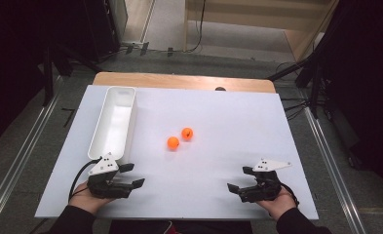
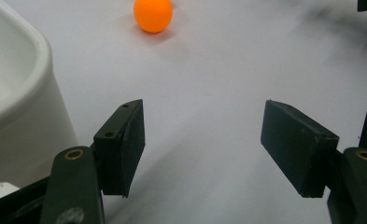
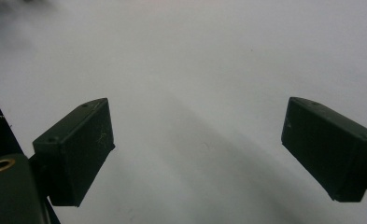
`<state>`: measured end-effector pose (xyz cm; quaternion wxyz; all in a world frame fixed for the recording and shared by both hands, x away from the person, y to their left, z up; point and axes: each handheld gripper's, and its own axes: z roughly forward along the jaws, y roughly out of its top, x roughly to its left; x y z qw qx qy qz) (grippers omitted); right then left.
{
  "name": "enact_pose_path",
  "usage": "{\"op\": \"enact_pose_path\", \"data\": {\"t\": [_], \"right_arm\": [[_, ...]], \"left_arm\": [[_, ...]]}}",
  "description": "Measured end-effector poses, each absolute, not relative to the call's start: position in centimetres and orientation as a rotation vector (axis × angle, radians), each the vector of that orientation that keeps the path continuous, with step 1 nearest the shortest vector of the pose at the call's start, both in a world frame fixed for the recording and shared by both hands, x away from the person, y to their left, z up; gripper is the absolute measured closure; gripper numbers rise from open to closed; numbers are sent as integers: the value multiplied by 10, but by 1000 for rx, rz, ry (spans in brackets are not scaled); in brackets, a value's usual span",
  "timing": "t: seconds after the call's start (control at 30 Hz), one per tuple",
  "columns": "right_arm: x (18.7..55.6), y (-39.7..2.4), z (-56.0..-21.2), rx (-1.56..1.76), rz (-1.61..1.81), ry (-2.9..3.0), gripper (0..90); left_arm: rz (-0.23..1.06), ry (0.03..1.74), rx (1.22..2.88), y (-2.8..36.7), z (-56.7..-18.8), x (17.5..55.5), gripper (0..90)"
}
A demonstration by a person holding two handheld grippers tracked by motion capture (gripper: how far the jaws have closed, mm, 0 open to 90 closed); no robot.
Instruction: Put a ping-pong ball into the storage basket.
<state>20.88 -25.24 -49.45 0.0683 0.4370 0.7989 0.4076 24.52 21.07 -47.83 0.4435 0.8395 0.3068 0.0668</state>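
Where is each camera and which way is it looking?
High view: above the near table edge, facing forward and down; left gripper, right gripper, both hands, two orange balls, white tray.
Left gripper view: on that gripper, facing along its open jaws; tray, one ball.
Right gripper view: along its open jaws at bare table.
High and left views share tray and ball.

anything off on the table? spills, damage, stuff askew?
Nothing stands out. The long white plastic bin sits upright and empty at the left, two orange balls rest loose beside it on the white table, and both tongs are open, holding nothing.
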Motion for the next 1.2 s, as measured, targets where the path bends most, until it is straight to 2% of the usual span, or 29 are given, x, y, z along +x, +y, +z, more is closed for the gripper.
{"op": "enact_pose_path", "data": {"t": [1.03,1.2], "right_arm": [[210,-251,-496,1318,1211,2425,78],[210,-251,-496,1315,1219,2423,78]], "left_arm": [[186,757,2085,210,-473,245,308],[136,762,2089,208,-469,247,308]]}}
